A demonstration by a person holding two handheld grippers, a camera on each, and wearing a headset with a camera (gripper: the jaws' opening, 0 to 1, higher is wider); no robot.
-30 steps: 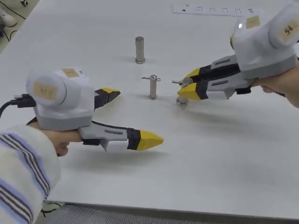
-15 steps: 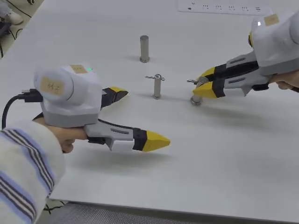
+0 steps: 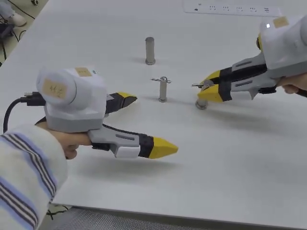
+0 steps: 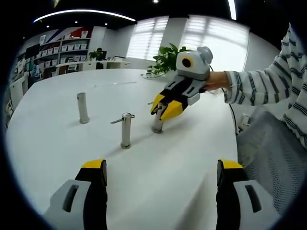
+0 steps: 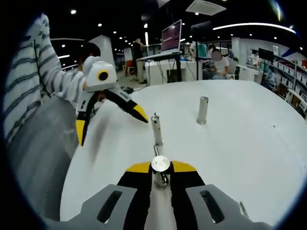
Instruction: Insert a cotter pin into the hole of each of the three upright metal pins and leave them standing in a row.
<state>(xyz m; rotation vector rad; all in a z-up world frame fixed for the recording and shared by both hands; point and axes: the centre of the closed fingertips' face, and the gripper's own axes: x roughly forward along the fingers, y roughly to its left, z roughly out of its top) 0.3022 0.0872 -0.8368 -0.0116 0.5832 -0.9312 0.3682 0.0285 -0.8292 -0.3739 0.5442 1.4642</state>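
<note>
Three upright metal pins stand on the white table [image 3: 249, 158]. The far pin [image 3: 150, 50] [image 4: 83, 108] [image 5: 203, 110] is bare. A cotter pin crosses the top of the middle pin [image 3: 163, 89] [image 4: 126, 130] [image 5: 157, 129]. My right gripper [image 3: 207, 89] [image 5: 160, 172] is shut at the top of the third pin [image 3: 201, 103] [image 4: 157, 123], on a cotter pin [image 3: 196, 85] whose tip sticks out to the left. The left gripper [image 3: 148, 123] [image 4: 162, 168] hovers open in front of the row, with nothing between its jaws.
A white power strip [image 3: 230, 8] lies at the table's far edge. The near table edge [image 3: 168, 213] runs under my left hand. A black cable [image 3: 12, 112] trails from the left gripper. A grey chair [image 4: 268, 158] stands beside the table.
The head view has shifted a little. Both grippers and the three pins hold their places.
</note>
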